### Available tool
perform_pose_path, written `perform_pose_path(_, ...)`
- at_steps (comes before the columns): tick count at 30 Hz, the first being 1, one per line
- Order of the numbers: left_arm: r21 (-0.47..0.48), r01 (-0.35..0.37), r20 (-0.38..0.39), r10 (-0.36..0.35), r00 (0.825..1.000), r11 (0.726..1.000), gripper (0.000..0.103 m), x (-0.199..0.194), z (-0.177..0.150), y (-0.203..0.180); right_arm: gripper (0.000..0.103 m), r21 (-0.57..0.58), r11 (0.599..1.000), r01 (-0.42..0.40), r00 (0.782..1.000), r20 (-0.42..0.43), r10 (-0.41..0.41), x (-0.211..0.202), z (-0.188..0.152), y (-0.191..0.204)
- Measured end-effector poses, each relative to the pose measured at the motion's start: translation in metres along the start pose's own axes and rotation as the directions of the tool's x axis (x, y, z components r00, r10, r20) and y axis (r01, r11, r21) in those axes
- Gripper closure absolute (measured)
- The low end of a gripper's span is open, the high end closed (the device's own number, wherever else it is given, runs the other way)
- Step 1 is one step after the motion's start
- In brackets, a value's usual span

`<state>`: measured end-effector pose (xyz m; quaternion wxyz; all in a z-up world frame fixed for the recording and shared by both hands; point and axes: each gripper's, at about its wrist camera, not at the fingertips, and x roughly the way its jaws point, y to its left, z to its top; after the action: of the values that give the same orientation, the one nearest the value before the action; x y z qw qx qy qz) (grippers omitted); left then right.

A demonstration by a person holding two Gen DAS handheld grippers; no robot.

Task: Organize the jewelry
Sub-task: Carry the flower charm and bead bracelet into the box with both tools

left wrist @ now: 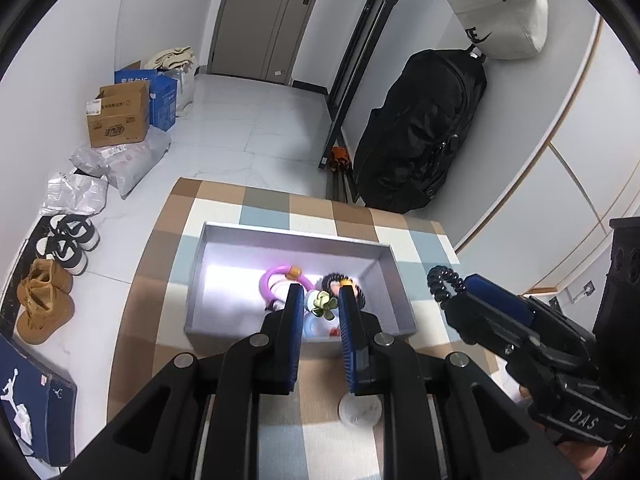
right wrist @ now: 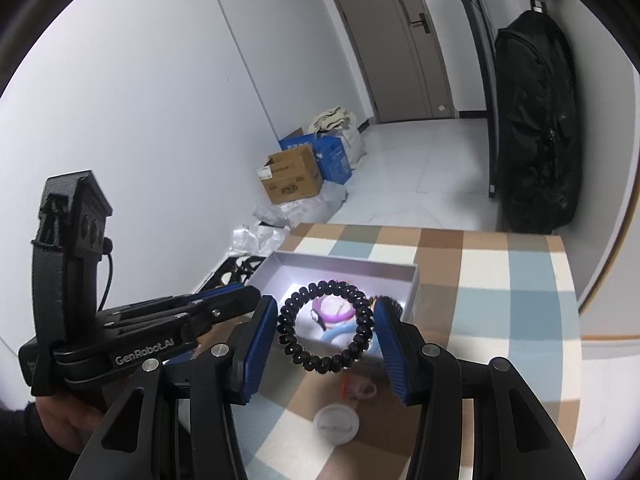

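Shoes [left wrist: 64, 246]: two black-and-white shoes and a pair of brown boots [left wrist: 42, 300] are sitting on the floor at the far left.
Boxes: a brown box [left wrist: 118, 114] and a blue box [left wrist: 162, 98] are standing by the white wall.
Floor [left wrist: 256, 120]: pale shiny tiles are running back to a grey door [left wrist: 268, 16].
Table [left wrist: 168, 280]: a cloth of brown, blue and white squares is covering it.
Tray [left wrist: 384, 280]: a grey box with no lid is sitting on the cloth, with a purple ring [left wrist: 276, 280] lying inside.
Left claw [left wrist: 319, 306]: it is hanging over the tray, nearly closed, and a small green flower charm [left wrist: 323, 305] is sitting between its blue pads; whether they are pinching it I cannot tell.
Lid [left wrist: 358, 410]: a small round white lid is lying on the cloth near the bottom.
Right claw [right wrist: 326, 330]: it is partly open and pressing on both sides of a black curly hair band [right wrist: 326, 326], holding it up in the air above the tray's near edge.
Bags: a big black bag [left wrist: 420, 132] is leaning on the right wall, with a cream bag [left wrist: 500, 12] sitting above it.
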<state>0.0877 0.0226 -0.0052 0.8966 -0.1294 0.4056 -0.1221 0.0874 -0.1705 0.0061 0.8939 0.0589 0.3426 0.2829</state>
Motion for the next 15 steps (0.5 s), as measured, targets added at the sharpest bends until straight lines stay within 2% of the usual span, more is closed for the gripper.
perform_pose_path(7, 0.011, 0.003, -0.017, -0.003, 1.000, 1.000, 0.090, 0.024, 0.015, 0.001, 0.054, -0.009, 1.000, -0.012, 1.000, -0.018, 0.012, 0.021, 0.016, -0.009)
perform_pose_path(15, -0.029, 0.006, -0.075, -0.008, 0.997, 1.000, 0.090, 0.049, 0.014, 0.015, 0.054, 0.027, 1.000, -0.017, 0.996, -0.082, 0.019, 0.053, 0.022, -0.030)
